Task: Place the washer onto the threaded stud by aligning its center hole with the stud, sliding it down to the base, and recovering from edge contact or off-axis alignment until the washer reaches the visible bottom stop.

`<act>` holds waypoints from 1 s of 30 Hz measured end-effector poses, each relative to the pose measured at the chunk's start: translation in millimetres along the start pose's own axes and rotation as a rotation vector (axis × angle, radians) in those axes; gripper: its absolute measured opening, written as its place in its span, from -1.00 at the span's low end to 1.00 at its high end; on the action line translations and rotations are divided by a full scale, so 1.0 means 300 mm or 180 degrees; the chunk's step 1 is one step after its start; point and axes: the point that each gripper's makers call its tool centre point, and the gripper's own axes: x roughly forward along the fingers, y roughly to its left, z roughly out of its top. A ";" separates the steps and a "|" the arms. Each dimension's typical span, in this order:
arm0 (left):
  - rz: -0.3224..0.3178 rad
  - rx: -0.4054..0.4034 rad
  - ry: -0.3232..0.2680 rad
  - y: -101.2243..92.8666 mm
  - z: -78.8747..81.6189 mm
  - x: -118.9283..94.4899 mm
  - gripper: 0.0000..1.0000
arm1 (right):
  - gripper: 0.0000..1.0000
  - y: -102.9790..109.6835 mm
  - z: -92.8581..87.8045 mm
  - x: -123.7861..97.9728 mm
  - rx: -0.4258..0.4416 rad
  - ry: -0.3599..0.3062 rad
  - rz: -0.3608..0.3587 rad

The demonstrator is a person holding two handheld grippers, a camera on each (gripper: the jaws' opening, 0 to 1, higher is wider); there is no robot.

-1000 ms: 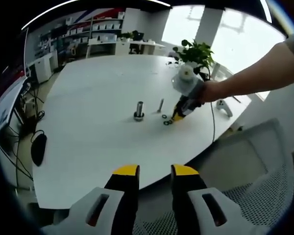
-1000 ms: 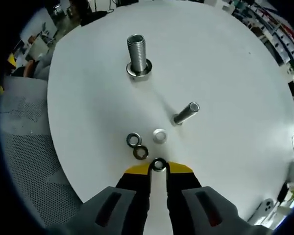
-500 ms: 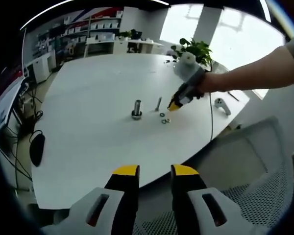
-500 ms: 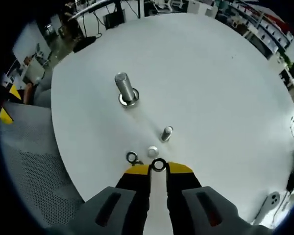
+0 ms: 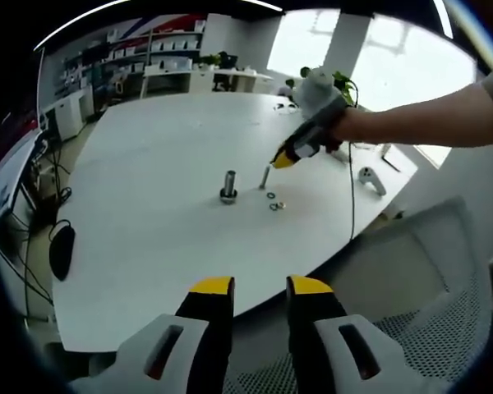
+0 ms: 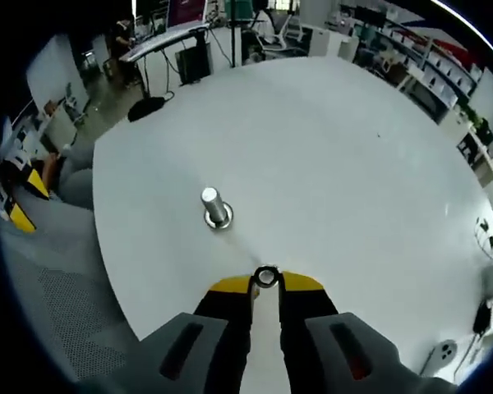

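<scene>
The threaded stud (image 5: 229, 185) stands upright on the white table (image 5: 148, 164), and from above it appears as a short metal post (image 6: 214, 207). My right gripper (image 6: 266, 283) is shut on a small dark washer (image 6: 266, 277) pinched at its yellow tips, above the table and nearer than the stud. In the left gripper view a hand holds that right gripper (image 5: 281, 159) in the air, right of and above the stud. My left gripper (image 5: 260, 287) hovers off the table's near edge, open, with nothing between its fingers.
A thin bolt (image 5: 264, 176) and two loose washers (image 5: 273, 200) lie just right of the stud. A white controller (image 5: 370, 176) with a cable, a potted plant (image 5: 329, 82) and a black mouse (image 5: 63, 250) sit around the table. A mesh chair (image 5: 419, 328) stands close by.
My right gripper has risen off the table with the washer and moved toward the stud; the loose washers and thin bolt have dropped out of its view. My left gripper has stayed still.
</scene>
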 end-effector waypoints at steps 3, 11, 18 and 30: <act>0.0000 -0.0001 -0.0004 0.000 0.001 0.000 -0.54 | -0.74 -0.015 -0.004 0.023 -0.0106 0.0086 -0.0025; 0.0000 -0.0002 -0.0004 0.000 0.000 0.001 -0.54 | -0.74 -0.021 -0.014 0.052 -0.0179 0.0261 -0.0022; -0.0011 0.0011 0.0012 -0.002 -0.001 0.004 -0.54 | -0.73 -0.022 -0.035 0.078 -0.0260 0.0364 0.0017; -0.0025 -0.0004 0.0021 -0.003 -0.001 0.006 -0.55 | -0.72 -0.021 -0.073 0.179 -0.0370 0.0645 0.0108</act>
